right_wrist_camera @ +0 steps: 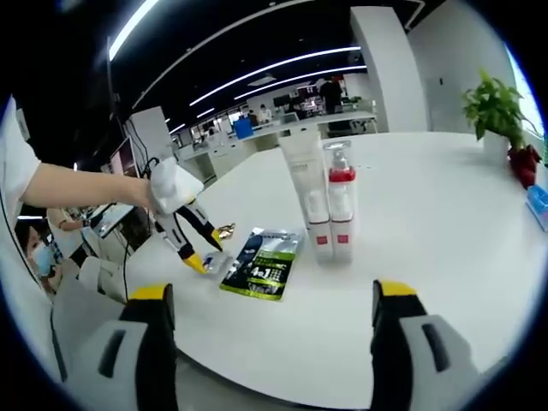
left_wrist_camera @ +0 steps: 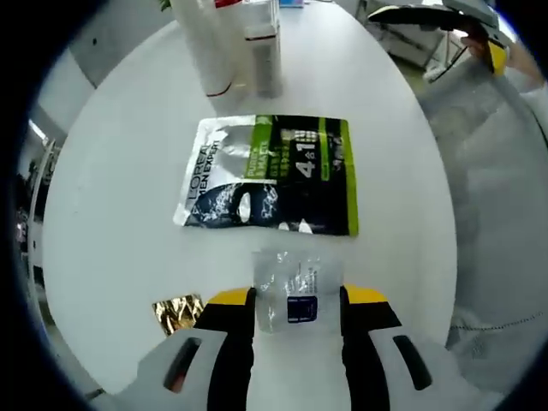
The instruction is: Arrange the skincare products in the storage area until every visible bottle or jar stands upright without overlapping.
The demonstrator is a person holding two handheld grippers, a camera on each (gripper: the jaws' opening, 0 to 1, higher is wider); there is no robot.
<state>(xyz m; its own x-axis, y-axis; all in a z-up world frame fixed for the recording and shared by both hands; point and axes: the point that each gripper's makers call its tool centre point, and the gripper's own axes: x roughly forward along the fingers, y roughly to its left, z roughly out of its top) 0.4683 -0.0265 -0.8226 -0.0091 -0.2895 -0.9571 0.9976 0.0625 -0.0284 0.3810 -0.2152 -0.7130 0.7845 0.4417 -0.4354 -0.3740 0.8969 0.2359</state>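
A white tube (left_wrist_camera: 205, 47) and a white pump bottle with a red collar (left_wrist_camera: 262, 43) stand upright side by side at the far part of the round white table (left_wrist_camera: 111, 171). A black, green and white face-mask sachet (left_wrist_camera: 270, 175) lies flat in the middle. A small clear sachet (left_wrist_camera: 289, 287) lies flat between the jaws of my left gripper (left_wrist_camera: 297, 298), which is open around it. The right gripper view shows the tube (right_wrist_camera: 301, 175), the bottle (right_wrist_camera: 341, 205), the mask sachet (right_wrist_camera: 261, 264) and my left gripper (right_wrist_camera: 205, 257) held low over the table. My right gripper (right_wrist_camera: 274, 300) is open and holds nothing.
A crumpled gold foil packet (left_wrist_camera: 177, 312) lies left of my left gripper, near the table edge. A potted plant (right_wrist_camera: 497, 116) and a blue item (right_wrist_camera: 538, 204) sit at the table's far right. Office desks and a person are beyond the table.
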